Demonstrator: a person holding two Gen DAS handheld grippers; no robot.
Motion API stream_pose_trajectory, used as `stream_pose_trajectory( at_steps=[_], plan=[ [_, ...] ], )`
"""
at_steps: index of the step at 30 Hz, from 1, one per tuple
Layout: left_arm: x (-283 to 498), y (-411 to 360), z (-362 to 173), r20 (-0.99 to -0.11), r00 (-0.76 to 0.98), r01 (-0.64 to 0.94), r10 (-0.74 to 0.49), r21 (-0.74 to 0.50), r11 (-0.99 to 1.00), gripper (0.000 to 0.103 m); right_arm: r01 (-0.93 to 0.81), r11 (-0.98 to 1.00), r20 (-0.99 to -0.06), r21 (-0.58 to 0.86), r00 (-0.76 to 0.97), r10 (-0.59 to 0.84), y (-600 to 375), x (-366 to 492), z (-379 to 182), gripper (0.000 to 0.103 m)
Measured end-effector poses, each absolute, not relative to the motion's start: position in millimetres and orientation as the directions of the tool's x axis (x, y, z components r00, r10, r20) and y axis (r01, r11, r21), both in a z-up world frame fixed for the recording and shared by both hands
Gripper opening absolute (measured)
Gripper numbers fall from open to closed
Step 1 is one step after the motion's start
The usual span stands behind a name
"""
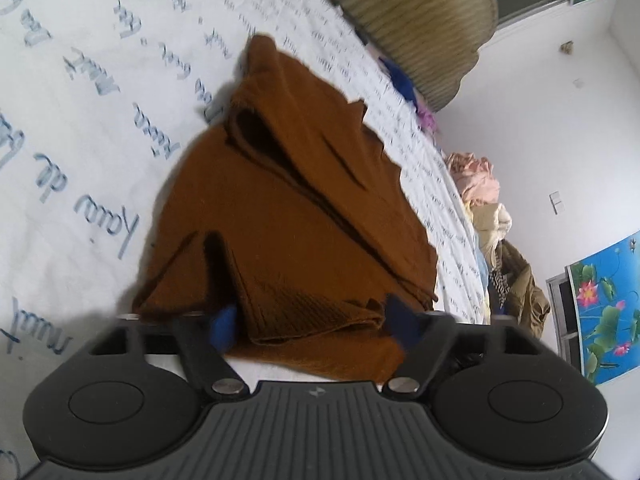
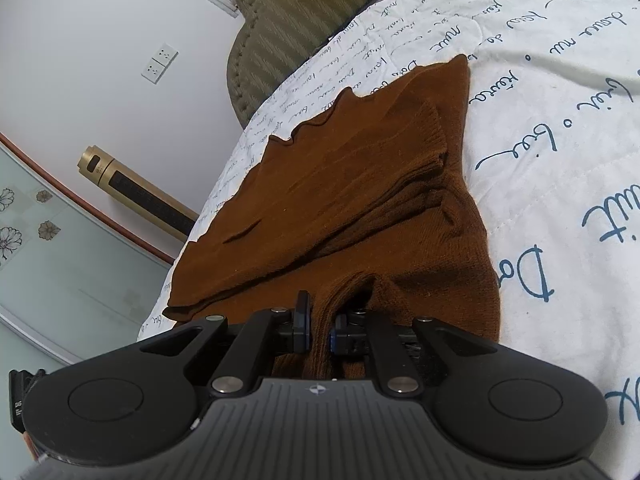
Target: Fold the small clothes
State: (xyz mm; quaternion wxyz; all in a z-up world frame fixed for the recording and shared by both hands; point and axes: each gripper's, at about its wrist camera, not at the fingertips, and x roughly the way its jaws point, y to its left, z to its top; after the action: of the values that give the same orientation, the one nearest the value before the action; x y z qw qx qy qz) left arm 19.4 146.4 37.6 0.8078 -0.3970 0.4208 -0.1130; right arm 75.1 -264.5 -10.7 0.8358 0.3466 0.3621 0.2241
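Left wrist view: hem between parted fingers, right side clamped

Left wrist view shows the brown sweater [image 1: 288,208] lying partly folded on the bed [image 1: 80,120], its long axis running from the camera toward 12 o'clock. The left gripper [image 1: 312,326] has its fingers [image 1: 224,326] parted. The near hem sits between them, and neither pad visibly presses it, so I judge it released.

Right wrist view shows the right gripper [image 2: 318,320] with fingers [image 2: 301,316] clenched on a bunched ridge of the sweater [image 2: 340,200] at its near edge. The cloth spreads from there toward 12 o'clock.

Finding: both grippers stand at the same near edge, with the garment ahead of each. Only the right has hold, so any lift or carry toward 12 o'clock depends on the left closing first.

Differences between views: the left shows a clothes pile [image 1: 480,184] at 3 o'clock, while the right shows the wavy far hem and a gold cylinder [image 2: 136,188] at 9 o'clock. Neither view shows the other gripper.
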Motion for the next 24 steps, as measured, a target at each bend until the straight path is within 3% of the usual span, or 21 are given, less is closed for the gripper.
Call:
stream_pose_trajectory(
  at_steps=[3, 6, 9, 17, 22, 24],
  plan=[
    [27, 142, 31, -0.599, 0.600, -0.154, -0.530, -0.737, 0.658, 0.031, -0.125, 0.654, -0.445, 0.746, 0.637, 0.629, -266, 74, -11, 0.014],
    [33, 137, 25, -0.606, 0.590, -0.162, -0.534, -0.736, 0.657, 0.011, -0.124, 0.645, -0.438, 0.754, 0.637, 0.634, -268, 74, -12, 0.014],
    [38, 138, 19, -0.603, 0.595, -0.189, -0.531, -0.747, 0.637, 0.005, -0.127, 0.637, -0.430, 0.761, 0.637, 0.640, -271, 75, -12, 0.014],
    [39, 156, 14, -0.595, 0.621, -0.243, -0.511, -0.766, 0.596, 0.003, -0.130, 0.629, -0.424, 0.767, 0.633, 0.648, -274, 74, -13, 0.014],
    [48, 161, 31, -0.678, 0.638, -0.239, -0.366, -0.626, 0.743, 0.004, -0.127, 0.625, -0.427, 0.770, 0.625, 0.654, -274, 76, -13, 0.014],
    [57, 160, 39, -0.687, 0.629, -0.188, -0.364, -0.589, 0.786, 0.006, -0.129, 0.627, -0.430, 0.769, 0.622, 0.655, -274, 77, -13, 0.014]
  ],
)
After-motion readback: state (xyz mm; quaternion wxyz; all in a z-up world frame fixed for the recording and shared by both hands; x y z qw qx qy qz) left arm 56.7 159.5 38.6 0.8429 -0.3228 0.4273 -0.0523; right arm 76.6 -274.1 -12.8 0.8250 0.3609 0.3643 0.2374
